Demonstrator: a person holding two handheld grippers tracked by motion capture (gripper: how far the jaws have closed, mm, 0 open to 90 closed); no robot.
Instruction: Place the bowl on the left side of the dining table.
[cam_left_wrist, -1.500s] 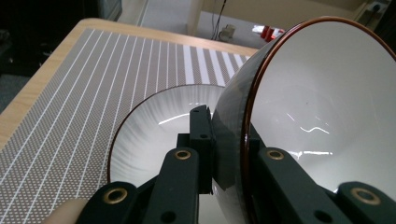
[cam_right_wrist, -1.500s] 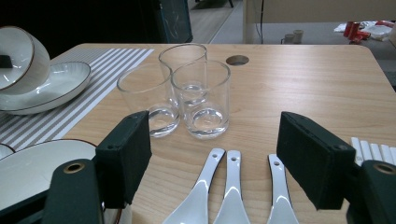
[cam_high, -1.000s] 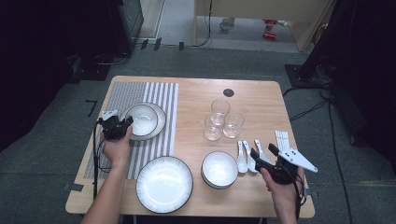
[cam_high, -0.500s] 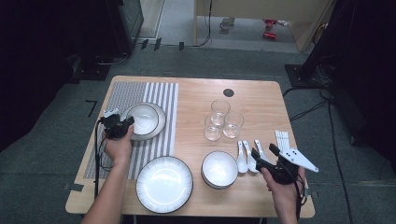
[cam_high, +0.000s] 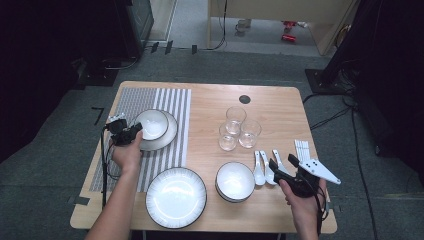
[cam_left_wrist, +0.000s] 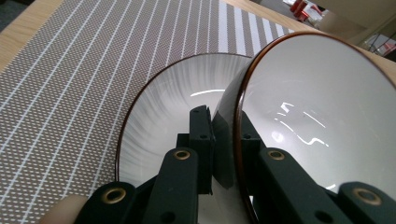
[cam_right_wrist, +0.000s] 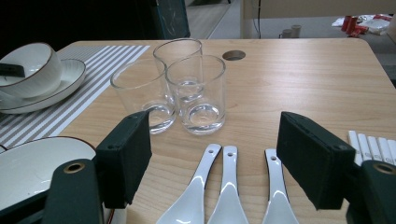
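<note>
High view: we have the left gripper (cam_high: 131, 134) clamped on the near-left rim of the small bowl (cam_high: 151, 123), which sits on a plate (cam_high: 169, 134) on the striped mat (cam_high: 172, 100) toward the table's left edge. Right gripper (cam_high: 282, 167) hovers at the near right corner, over the spoons (cam_high: 265, 167).

Left gripper view: jaws pinch the bowl wall, one inside and one outside; the bowl looks tilted. We judge placement in progress; next, release and withdraw without dragging it.

Right gripper view: jaws wide apart, holding nothing. Three glasses (cam_right_wrist: 196, 88) stand beyond the spoons, crowding any reach forward.
</note>
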